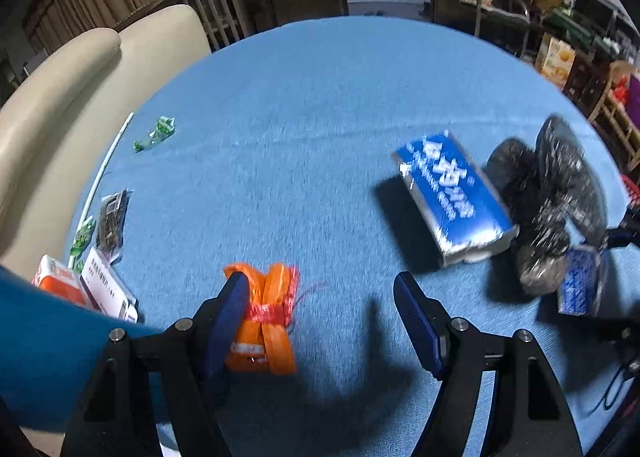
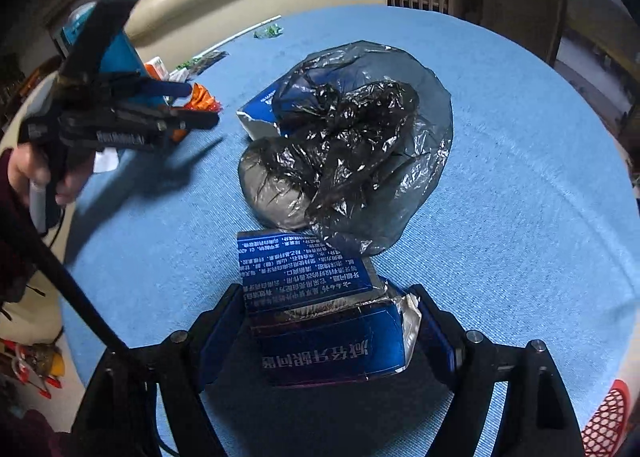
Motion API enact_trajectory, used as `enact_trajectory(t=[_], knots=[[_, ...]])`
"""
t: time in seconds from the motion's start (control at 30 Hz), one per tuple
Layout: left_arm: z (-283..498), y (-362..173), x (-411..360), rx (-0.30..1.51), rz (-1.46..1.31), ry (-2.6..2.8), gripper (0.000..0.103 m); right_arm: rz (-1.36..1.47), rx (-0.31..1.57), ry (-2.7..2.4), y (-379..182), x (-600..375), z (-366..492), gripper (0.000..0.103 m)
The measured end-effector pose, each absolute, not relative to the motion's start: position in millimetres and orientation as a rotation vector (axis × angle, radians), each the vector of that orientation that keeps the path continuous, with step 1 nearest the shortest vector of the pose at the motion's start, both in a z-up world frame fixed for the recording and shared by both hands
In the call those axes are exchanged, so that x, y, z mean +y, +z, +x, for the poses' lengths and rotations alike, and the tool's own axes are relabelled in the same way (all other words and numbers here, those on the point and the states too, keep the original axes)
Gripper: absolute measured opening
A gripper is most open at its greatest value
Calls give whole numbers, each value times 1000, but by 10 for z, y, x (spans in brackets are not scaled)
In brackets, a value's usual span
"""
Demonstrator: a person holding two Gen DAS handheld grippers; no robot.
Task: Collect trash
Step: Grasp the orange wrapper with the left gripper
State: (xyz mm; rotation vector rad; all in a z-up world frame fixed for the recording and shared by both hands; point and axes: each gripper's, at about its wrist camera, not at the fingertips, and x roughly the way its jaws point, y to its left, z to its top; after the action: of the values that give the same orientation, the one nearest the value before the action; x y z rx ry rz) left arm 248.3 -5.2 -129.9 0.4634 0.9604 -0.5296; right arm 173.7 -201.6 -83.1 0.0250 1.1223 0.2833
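On the round blue table (image 1: 300, 97) an orange plastic wrapper (image 1: 272, 321) lies against the inner side of my left gripper's (image 1: 320, 281) left finger. That gripper is open, and its right finger stands well clear of the wrapper. My right gripper (image 2: 328, 291) is open around a crumpled blue toothpaste box (image 2: 316, 297) that fills the gap between its fingers. I cannot tell whether the pads touch it. Just beyond lies a crumpled black trash bag (image 2: 352, 145), with a larger blue box (image 1: 452, 193) at its far left side. The right wrist view shows the left gripper (image 2: 202, 104) over the orange wrapper (image 2: 204, 99).
Near the table's left edge lie a green wrapper (image 1: 156, 133), a dark packet (image 1: 114, 217), a white stick (image 1: 104, 173), and orange-white (image 1: 60, 281) and white (image 1: 108, 289) boxes. A cream sofa (image 1: 60, 97) stands behind. A red mesh basket (image 2: 608, 417) sits low right.
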Motion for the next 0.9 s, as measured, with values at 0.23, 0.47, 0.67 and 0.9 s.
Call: enact_trajectory(t=[0.23,0.47,0.67,0.9], knots=[[2614,-1320,-151,967,570,-476,75,-1,1107,241,-882,-1934,1712,81],[2790,-1576,-214,1048,630,-387,73,30,1107,235,-848,-2018,1658,79],[2735,-1577,-157,1081,513,-473,24,64,1104,230,-826,-2115,1630,78],[2406,-1565,-74,1099,391,-599,6,104,1097,222,-799,-2225,1526,78]])
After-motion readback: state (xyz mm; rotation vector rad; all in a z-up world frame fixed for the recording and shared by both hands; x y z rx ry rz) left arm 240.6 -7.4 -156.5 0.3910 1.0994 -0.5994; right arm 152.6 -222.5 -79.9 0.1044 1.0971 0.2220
